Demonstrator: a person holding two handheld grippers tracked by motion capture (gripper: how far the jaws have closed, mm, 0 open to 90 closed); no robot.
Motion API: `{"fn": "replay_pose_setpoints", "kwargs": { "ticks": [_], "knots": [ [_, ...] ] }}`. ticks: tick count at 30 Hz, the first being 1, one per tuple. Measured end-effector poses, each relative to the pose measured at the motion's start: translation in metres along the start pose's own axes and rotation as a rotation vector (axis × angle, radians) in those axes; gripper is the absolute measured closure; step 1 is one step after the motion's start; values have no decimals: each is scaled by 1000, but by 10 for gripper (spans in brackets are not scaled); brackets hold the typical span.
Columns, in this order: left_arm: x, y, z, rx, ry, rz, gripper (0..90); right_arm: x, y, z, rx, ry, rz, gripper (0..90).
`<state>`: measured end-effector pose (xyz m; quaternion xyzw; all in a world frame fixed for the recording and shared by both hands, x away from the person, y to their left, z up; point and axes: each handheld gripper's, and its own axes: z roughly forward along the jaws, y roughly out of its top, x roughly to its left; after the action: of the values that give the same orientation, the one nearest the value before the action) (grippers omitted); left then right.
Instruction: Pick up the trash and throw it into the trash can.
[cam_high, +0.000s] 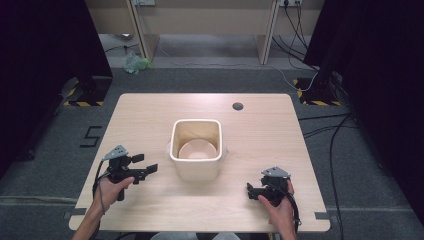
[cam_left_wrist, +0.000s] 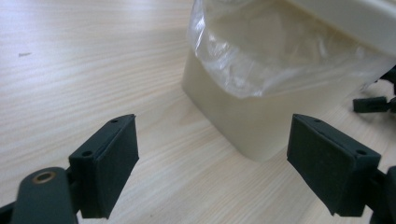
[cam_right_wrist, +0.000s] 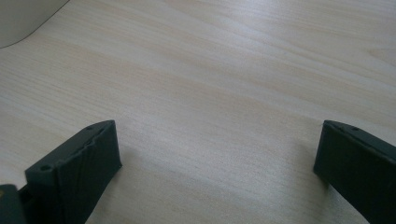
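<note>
A pale wooden table fills the middle of the high view, grey carpet around it and dark curtains down both edges of the frame. Dead centre on that table stands the cream square plastic bin, and it's lined with a thin clear plastic bag whose loose edge spills crinkled over the wall at upper right of the left gripper view.

At lower left of the high view, the left gripper sits near the bin, jaws spread wide, nothing between them, aimed at the bin's side. At lower right, the right gripper hangs low over bare wood, also gaping and empty; the bin's corner just peeks in at the upper left of its own view.

How will this handle? The bin looks light and rigid, smooth-walled, likely to slide if nudged. The liner is the tricky one: flimsy, slippery, easy to tear. Best bet, I'd say, is pinching the overhanging film at the rim, while the other gripper steadies the bin's wall.
</note>
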<state>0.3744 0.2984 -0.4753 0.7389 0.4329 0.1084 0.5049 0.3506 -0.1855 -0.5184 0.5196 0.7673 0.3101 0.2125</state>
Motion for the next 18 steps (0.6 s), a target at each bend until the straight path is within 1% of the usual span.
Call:
{"fn": "replay_pose_setpoints", "kwargs": {
  "ticks": [2, 4, 7, 8, 12, 13, 18],
  "knots": [
    [0, -4, 1, 8, 11, 8, 158, 0, 0, 0, 0, 0, 0, 5],
    [-1, -8, 2, 19, 4, 12, 157, 0, 0, 0, 0, 0, 0, 5],
    [-1, -13, 3, 33, 5, 22, 157, 0, 0, 0, 0, 0, 0, 5],
    [-2, -17, 3, 44, 17, 33, 157, 0, 0, 0, 0, 0, 0, 5],
    [-4, -23, 3, 59, 22, 41, 157, 0, 0, 0, -1, 0, -3, 5],
    [-6, -27, 4, 72, 30, 52, 157, 0, 0, 0, 0, 0, 0, 5],
    [-11, -34, 7, 103, 57, 91, 157, 0, 0, 0, 0, 0, 0, 5]
  ]
}}
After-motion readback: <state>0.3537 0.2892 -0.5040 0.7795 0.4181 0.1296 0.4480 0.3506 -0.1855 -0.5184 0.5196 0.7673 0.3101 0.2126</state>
